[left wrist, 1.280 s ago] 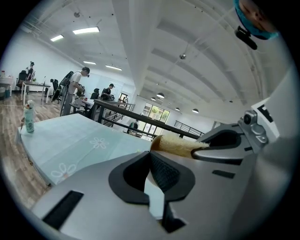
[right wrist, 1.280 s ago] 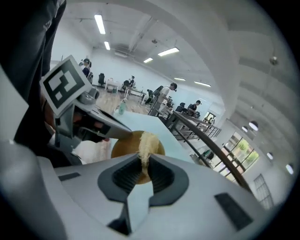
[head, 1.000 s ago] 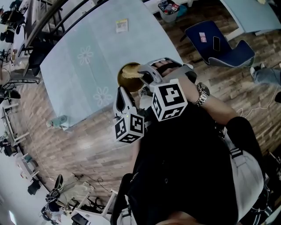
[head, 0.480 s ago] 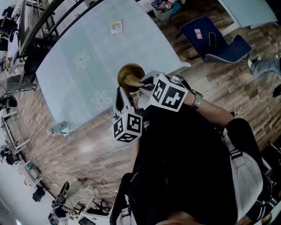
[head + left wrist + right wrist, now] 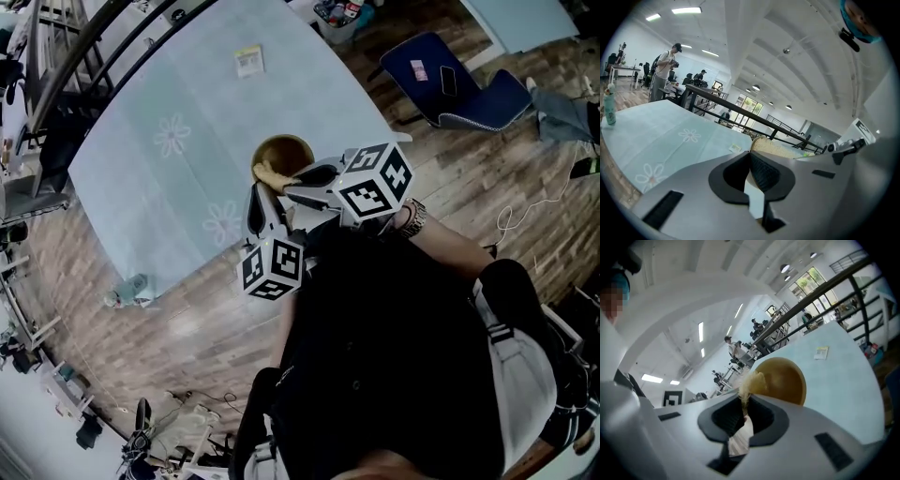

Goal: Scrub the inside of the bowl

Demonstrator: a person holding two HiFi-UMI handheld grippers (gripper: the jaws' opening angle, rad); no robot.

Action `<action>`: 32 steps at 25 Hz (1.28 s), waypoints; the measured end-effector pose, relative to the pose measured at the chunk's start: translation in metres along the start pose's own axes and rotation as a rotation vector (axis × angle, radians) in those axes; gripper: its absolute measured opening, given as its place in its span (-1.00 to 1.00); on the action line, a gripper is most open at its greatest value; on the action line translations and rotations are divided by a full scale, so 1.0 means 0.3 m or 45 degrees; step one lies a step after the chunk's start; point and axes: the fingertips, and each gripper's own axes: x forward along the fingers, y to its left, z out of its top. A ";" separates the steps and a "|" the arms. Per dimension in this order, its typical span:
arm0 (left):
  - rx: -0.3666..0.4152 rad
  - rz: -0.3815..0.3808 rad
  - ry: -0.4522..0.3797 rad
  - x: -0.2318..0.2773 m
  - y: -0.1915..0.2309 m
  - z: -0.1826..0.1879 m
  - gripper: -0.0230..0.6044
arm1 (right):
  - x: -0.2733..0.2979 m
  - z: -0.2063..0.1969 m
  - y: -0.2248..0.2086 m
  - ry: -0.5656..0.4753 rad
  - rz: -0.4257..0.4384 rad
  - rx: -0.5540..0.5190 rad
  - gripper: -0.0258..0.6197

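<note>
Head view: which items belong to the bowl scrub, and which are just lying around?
In the job:
bowl
scrub pad
left gripper, shut on the bowl's rim
right gripper, shut on the scrub pad

Lying about:
bottle at the table's corner
card on the table
blue chair
phone on the chair
</note>
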 end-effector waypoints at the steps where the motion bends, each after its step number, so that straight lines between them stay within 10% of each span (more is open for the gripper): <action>1: 0.006 -0.007 0.008 0.008 0.020 0.008 -0.87 | 0.014 0.020 0.004 -0.045 0.014 0.053 -0.77; 9: 0.057 -0.052 0.149 0.111 0.217 0.018 -0.87 | 0.086 0.175 0.043 -0.346 0.012 0.132 -0.77; 16: 0.093 -0.067 0.312 0.270 0.387 -0.054 -0.87 | 0.130 0.193 0.013 -0.411 -0.274 0.007 -0.77; 32: 0.063 -0.113 0.679 0.552 0.560 -0.388 -0.87 | 0.092 0.096 -0.119 -0.589 -0.699 0.275 -0.77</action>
